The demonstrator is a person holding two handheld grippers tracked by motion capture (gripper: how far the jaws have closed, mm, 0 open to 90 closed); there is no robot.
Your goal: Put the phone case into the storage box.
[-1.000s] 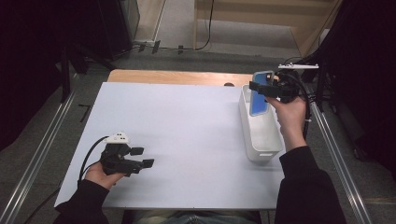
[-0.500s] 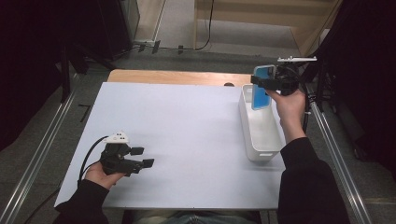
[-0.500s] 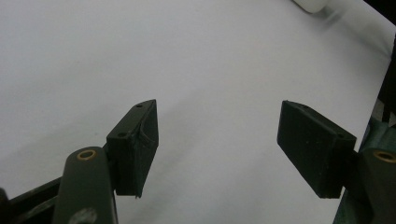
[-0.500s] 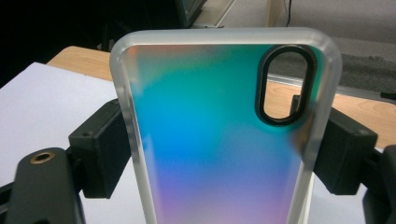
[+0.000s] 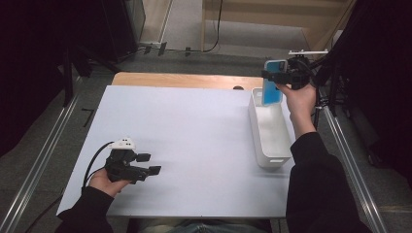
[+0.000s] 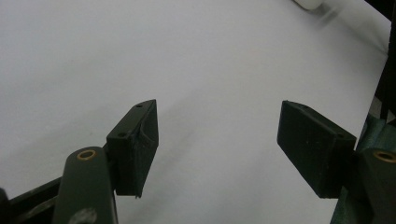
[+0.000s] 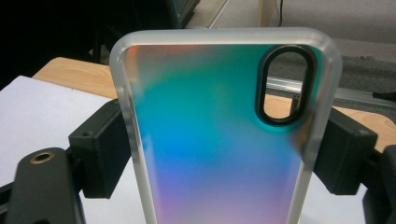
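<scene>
Black sleeves; each black gripper (image 5: 145, 164) has blocky pads, brass-ringed screws, a trailing cable

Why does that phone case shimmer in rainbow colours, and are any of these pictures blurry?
Right gripper view: the phone case shows an iridescent teal-to-violet sheen, slightly soft so close up. Left gripper view: the jaws look sharp and the far tray corner is blurred. High view: the white table is bright and the surroundings are dark.
</scene>
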